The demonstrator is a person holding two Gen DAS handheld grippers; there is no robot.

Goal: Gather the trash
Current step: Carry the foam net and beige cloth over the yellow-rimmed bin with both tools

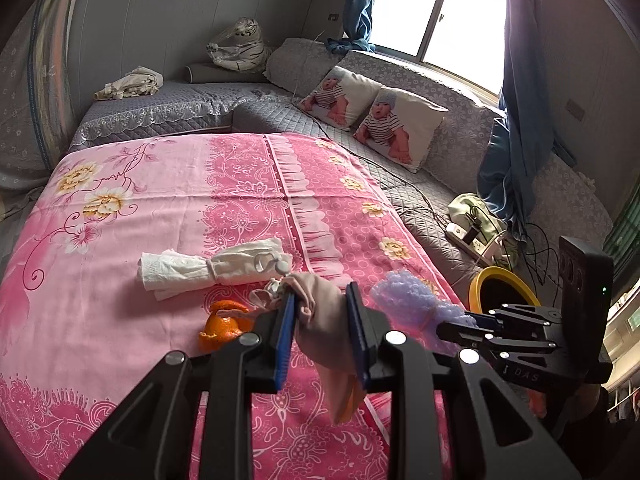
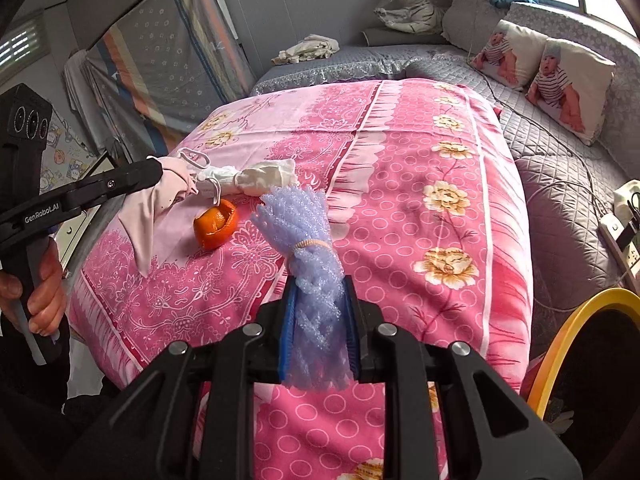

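My left gripper (image 1: 320, 300) is shut on a pale pink face mask (image 1: 324, 332), which hangs above the pink bedspread (image 1: 180, 184); it also shows in the right wrist view (image 2: 160, 204). My right gripper (image 2: 320, 292) is shut on a purple foam net bundle (image 2: 308, 248) tied with a rubber band, seen in the left wrist view (image 1: 404, 300). An orange peel (image 1: 222, 326) (image 2: 216, 226) lies on the bedspread under the mask. A crumpled white tissue roll (image 1: 212, 266) (image 2: 256, 178) lies behind it. A yellow-rimmed black bin (image 1: 502, 292) (image 2: 584, 364) stands right of the bed.
A grey quilted sofa (image 1: 400, 168) with two baby-print pillows (image 1: 376, 116) runs along the right. A power strip with cables (image 1: 474, 240) lies near the bin. A plush tiger (image 1: 240, 46) and rumpled cloth (image 1: 130, 82) sit at the back.
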